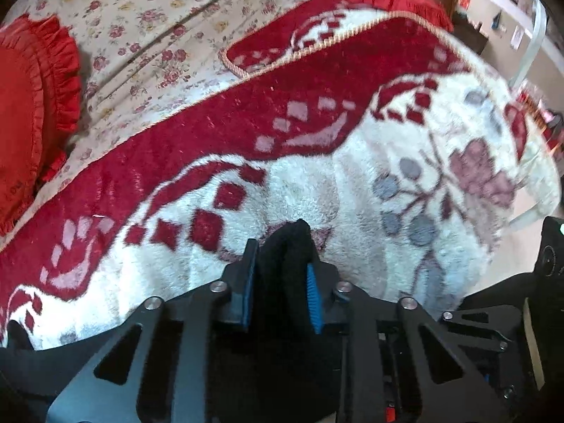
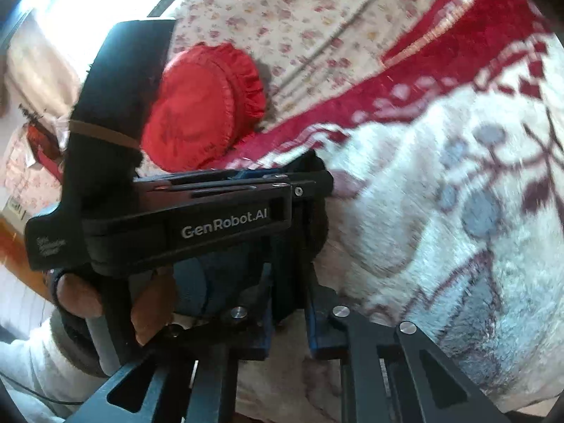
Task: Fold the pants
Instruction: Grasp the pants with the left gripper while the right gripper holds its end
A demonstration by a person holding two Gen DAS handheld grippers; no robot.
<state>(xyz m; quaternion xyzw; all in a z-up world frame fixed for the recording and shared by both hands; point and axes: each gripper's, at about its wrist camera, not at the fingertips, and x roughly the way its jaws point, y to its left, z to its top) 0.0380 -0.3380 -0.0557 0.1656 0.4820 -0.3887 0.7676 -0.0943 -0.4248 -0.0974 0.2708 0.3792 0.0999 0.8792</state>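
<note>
While tight on black pants [image 1: 294, 234] over fuzzy blanket [image 1: 317, 179], ribbed blue fingers [image 1: 312, 290] of left gripper [image 1: 282, 252] and right gripper [image 2: 289, 317].

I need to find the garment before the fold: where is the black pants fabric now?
In the left wrist view, the black pants fabric is low at centre, pinched in the left gripper over the white-and-red blanket.

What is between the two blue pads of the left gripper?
A fold of the black pants sits between the left gripper's pads, pinched; the left wrist view shows it.
</note>
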